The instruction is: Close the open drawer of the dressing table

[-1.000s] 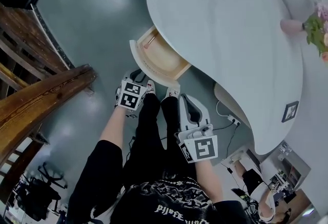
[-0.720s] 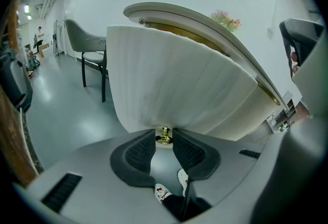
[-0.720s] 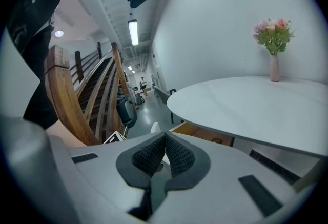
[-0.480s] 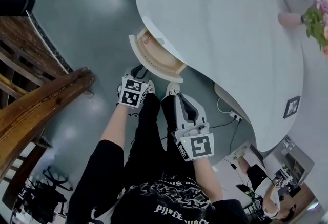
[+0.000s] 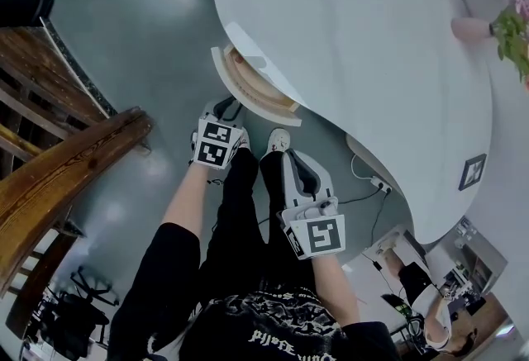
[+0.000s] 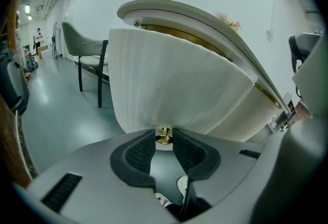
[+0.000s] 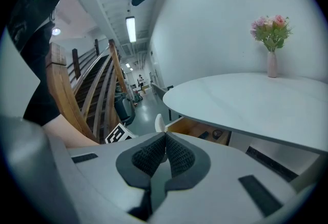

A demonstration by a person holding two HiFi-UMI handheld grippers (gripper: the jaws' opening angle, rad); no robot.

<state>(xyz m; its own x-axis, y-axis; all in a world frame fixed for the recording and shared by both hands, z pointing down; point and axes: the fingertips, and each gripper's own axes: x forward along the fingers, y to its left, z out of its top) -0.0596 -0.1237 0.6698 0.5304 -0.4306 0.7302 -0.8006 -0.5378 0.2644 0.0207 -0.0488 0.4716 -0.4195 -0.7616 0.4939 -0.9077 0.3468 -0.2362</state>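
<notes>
The white dressing table (image 5: 355, 45) has its curved, fluted drawer (image 5: 252, 91) partly out at the near left edge, showing a strip of wooden inside. In the left gripper view the drawer front (image 6: 174, 89) fills the middle, and its small brass knob (image 6: 163, 137) sits between my left gripper's (image 6: 164, 140) pads, which press on it. From the head view the left gripper (image 5: 225, 109) meets the drawer front. My right gripper (image 5: 299, 165) hangs lower beside the person's leg, shut and empty (image 7: 165, 142). It looks at the table top (image 7: 246, 100) and the drawer's inside (image 7: 200, 129).
A pink vase of flowers (image 5: 475, 27) and a small picture frame (image 5: 469, 172) stand on the table. A wooden stair rail (image 5: 66, 161) runs at the left. A chair (image 6: 87, 48) stands beyond the drawer. A power strip with cables (image 5: 376, 186) lies under the table.
The drawer has slid further in under the table top, and the left gripper has moved toward the table with it. The right gripper has hardly moved.
</notes>
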